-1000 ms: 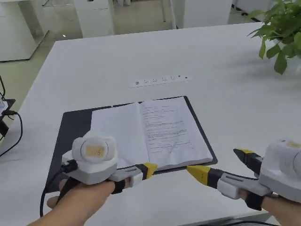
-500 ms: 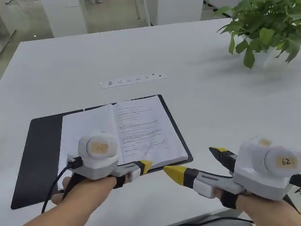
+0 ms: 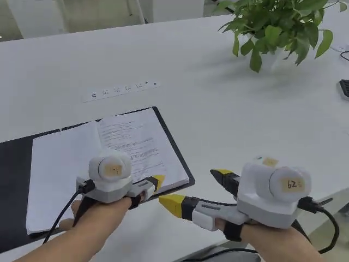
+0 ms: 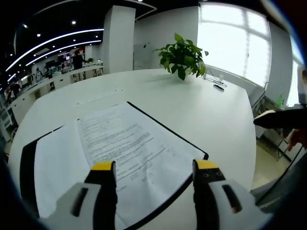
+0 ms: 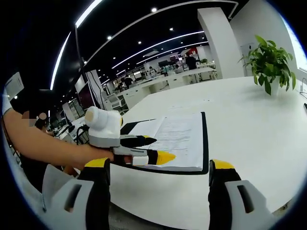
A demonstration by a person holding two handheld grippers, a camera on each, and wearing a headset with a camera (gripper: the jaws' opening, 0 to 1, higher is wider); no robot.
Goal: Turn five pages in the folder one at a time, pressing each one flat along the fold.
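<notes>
The black folder [image 3: 174,150] lies open on the white table, a printed right page [image 3: 136,144] uppermost and a blank left page [image 3: 54,169] beside it. My left gripper [image 3: 150,185] hovers open at the folder's near edge. In the left gripper view its jaws [image 4: 154,166] stand wide apart over the right page's near corner [image 4: 182,163], holding nothing. My right gripper [image 3: 197,188] is open just right of the folder's near right corner, off the paper. The right gripper view looks along its spread jaws [image 5: 159,164] at the left gripper [image 5: 139,148] and the folder [image 5: 204,143].
A potted plant [image 3: 278,24] stands at the far right of the table. A flush socket strip [image 3: 122,90] is set in the tabletop beyond the folder. A dark item [image 3: 344,87] sits at the right edge. The near table edge [image 3: 327,194] runs just behind my right hand.
The head camera has swung right, sliding the folder left in the picture. My left gripper has moved along the folder's near edge toward the right page's corner. Both grippers stay open.
</notes>
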